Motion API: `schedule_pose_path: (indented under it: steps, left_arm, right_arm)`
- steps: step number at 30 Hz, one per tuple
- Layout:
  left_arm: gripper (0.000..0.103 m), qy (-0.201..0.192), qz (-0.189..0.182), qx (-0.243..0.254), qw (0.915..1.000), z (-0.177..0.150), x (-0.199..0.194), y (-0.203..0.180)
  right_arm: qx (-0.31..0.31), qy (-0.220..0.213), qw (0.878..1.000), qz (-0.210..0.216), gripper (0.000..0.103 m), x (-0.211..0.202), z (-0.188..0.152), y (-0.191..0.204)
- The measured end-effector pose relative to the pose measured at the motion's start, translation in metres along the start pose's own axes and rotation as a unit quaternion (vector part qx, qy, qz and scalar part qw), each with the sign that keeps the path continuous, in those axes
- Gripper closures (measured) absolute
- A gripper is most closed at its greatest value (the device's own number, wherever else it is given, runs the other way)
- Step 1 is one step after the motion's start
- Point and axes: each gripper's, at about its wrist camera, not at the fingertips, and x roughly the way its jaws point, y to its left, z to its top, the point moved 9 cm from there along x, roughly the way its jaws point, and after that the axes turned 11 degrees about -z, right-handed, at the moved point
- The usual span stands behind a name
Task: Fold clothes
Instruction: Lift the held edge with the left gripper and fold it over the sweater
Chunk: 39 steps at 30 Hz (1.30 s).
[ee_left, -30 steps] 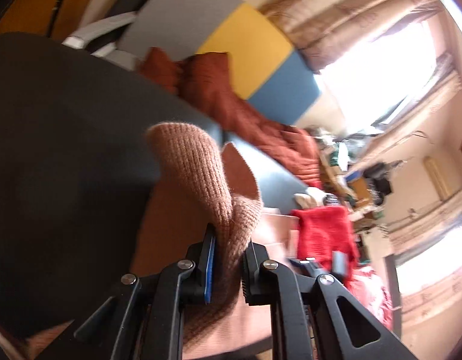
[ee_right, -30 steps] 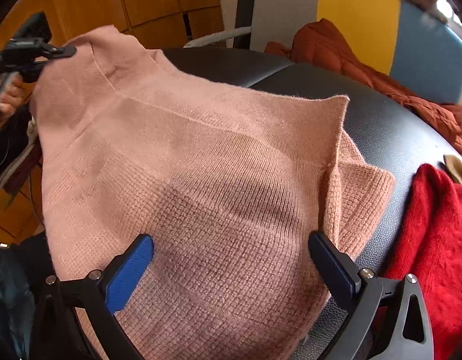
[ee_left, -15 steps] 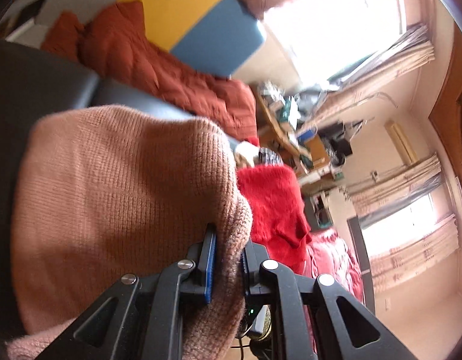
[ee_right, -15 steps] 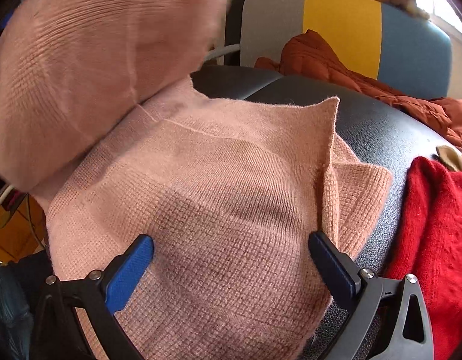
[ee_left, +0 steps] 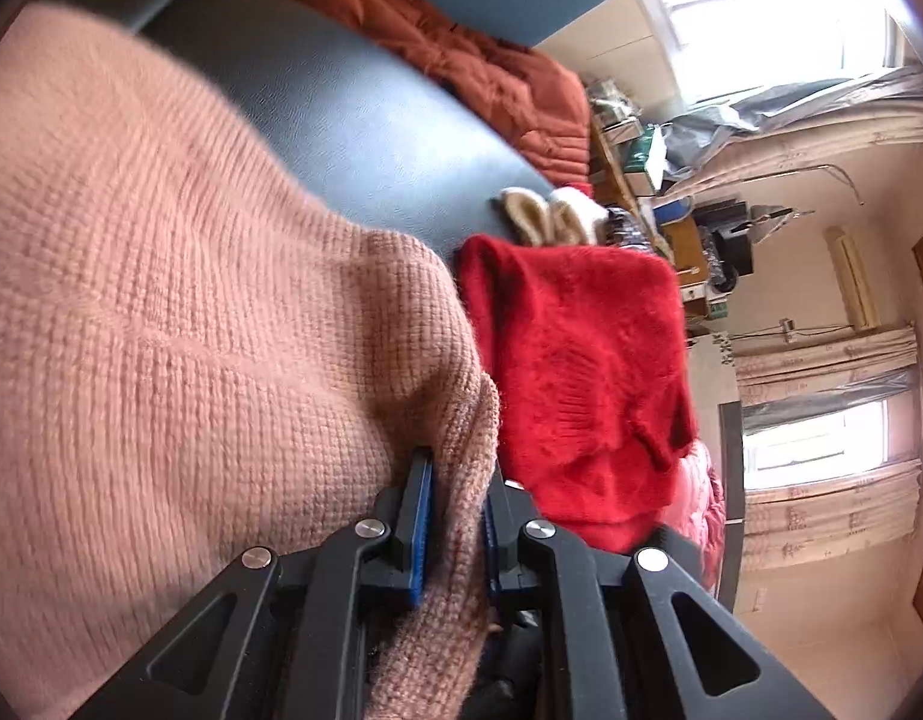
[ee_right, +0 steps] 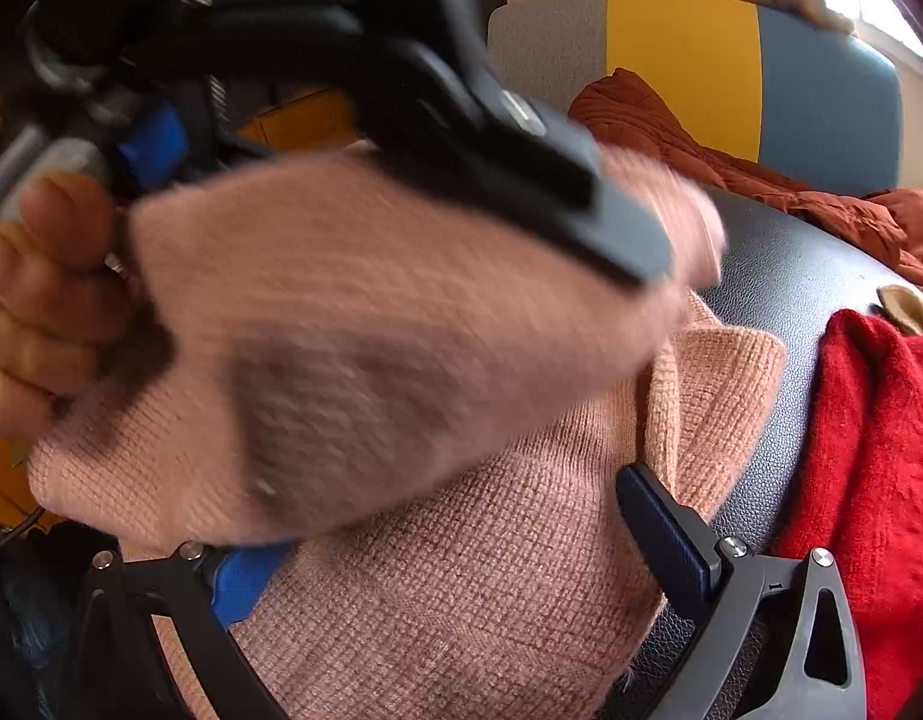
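While left tongs (ee_left: 455, 516) pinch pink sweater (ee_left: 179, 324), right tongs (ee_right: 461, 546) gape.

Black left gripper (ee_left: 455, 516), blue pads (ee_left: 418, 531), silver screws

One pink sweater (ee_left: 161, 312), one red sweater (ee_left: 581, 360), one rust quilted jacket (ee_left: 461, 54), two claws.

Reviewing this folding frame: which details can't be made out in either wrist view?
- Right wrist view: left gripper tips are motion-blurred; the raised flap of the pink sweater hides the fabric beneath and one finger of the right gripper.
- Left wrist view: sweater's far edge blurred and cut off at the frame's left.
- Red sweater: lower part hidden by gripper frames in both views.
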Motion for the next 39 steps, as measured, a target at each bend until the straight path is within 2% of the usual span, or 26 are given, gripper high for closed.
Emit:
schedule_pose_path:
  steps: [3,8,11,14,16,19,23,27,29,32,37,39]
  left_arm:
    - [0.089,0.01,-0.011,-0.013,0.9998,0.0,0.005,0.008]
    - [0.075,0.021,-0.039,-0.002,0.999,-0.004,0.001,-0.02]
    - [0.075,0.004,-0.089,0.013,0.996,-0.008,-0.028,-0.045]
    - [0.072,-0.057,-0.137,0.028,0.9885,-0.007,-0.085,-0.058]
    - [0.072,-0.102,-0.12,0.034,0.987,-0.009,-0.124,-0.042]
    - [0.073,-0.158,-0.052,0.032,0.9855,-0.02,-0.175,0.002]
    - [0.073,-0.193,-0.062,0.038,0.9784,-0.05,-0.213,0.033]
    - [0.073,-0.163,-0.072,0.072,0.9815,-0.079,-0.199,0.032]
    - [0.073,-0.141,-0.073,0.088,0.9834,-0.089,-0.178,0.027]
    - [0.073,-0.107,-0.096,0.103,0.9842,-0.097,-0.144,0.012]
    - [0.073,-0.03,-0.134,0.138,0.9809,-0.115,-0.085,-0.025]
    - [0.072,0.008,-0.13,0.161,0.9783,-0.13,-0.062,-0.036]
  right_arm:
    - [-0.002,0.001,1.0,-0.003,0.0,-0.001,-0.003,-0.003]
    - [-0.004,-0.001,1.0,-0.005,0.0,-0.004,-0.008,-0.008]
    - [-0.005,-0.001,1.0,-0.007,0.0,-0.006,-0.01,-0.012]
    - [-0.006,0.0,1.0,-0.009,0.0,-0.008,-0.012,-0.016]
    - [-0.008,0.002,1.0,-0.013,0.0,-0.01,-0.014,-0.018]
    - [-0.017,0.003,0.999,-0.028,0.0,-0.014,-0.016,-0.019]
    - [-0.026,0.007,0.999,-0.041,0.0,-0.029,-0.023,-0.017]
    - [-0.021,-0.001,0.999,-0.048,0.0,-0.052,-0.037,-0.008]
    - [-0.017,0.001,0.999,-0.051,0.0,-0.06,-0.042,-0.002]
    - [-0.005,0.004,0.999,-0.042,0.0,-0.07,-0.043,0.015]
    - [0.016,0.024,0.999,-0.043,0.0,-0.087,-0.063,0.036]
    - [0.04,0.032,0.998,-0.048,0.0,-0.09,-0.072,0.029]
